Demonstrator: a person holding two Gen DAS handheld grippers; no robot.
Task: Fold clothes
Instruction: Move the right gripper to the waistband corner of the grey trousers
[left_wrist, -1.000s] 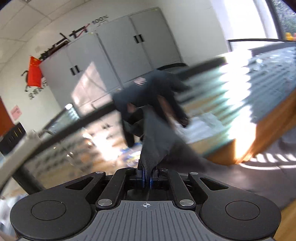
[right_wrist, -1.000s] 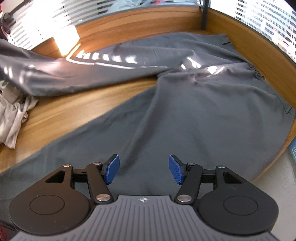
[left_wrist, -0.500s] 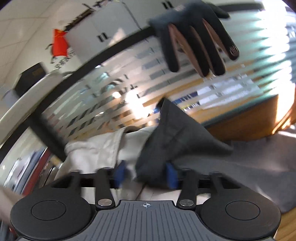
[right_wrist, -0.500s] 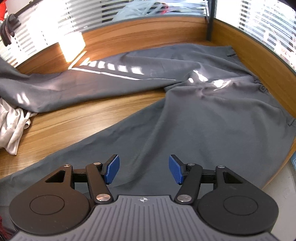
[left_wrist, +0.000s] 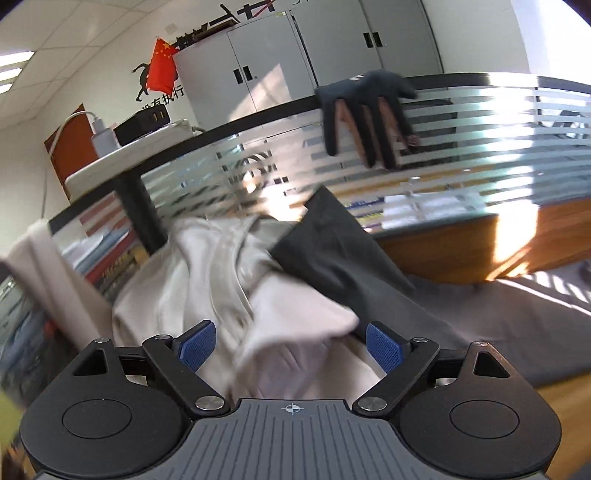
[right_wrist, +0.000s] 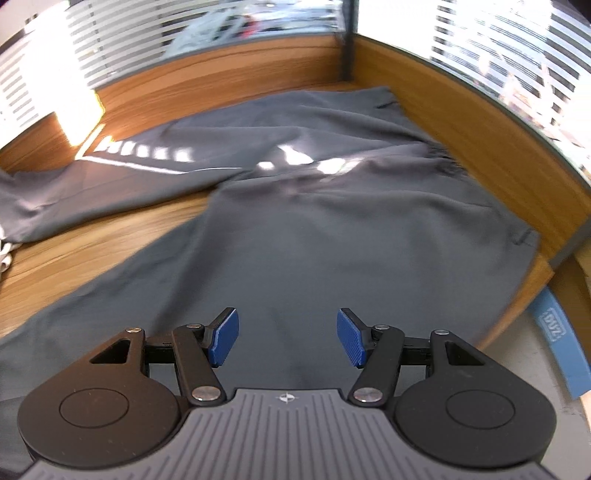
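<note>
The left gripper (left_wrist: 288, 347) fingers are opening, nothing grasped, over the beige garment (left_wrist: 207, 280). The right gripper (right_wrist: 287, 338), fingers released, should pinch the grey trousers (right_wrist: 332, 236) at an edge.

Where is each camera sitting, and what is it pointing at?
Left wrist view: sits on the left gripper, looking along its opening blue fingers at a heap of cream clothes, a dark glove on the partition behind.
Right wrist view: sits on the right gripper, tilted down at grey trousers spread on the wooden desk; its fingers stand apart, empty.
Shared: both see the grey trousers and the striped glass partition.
</note>
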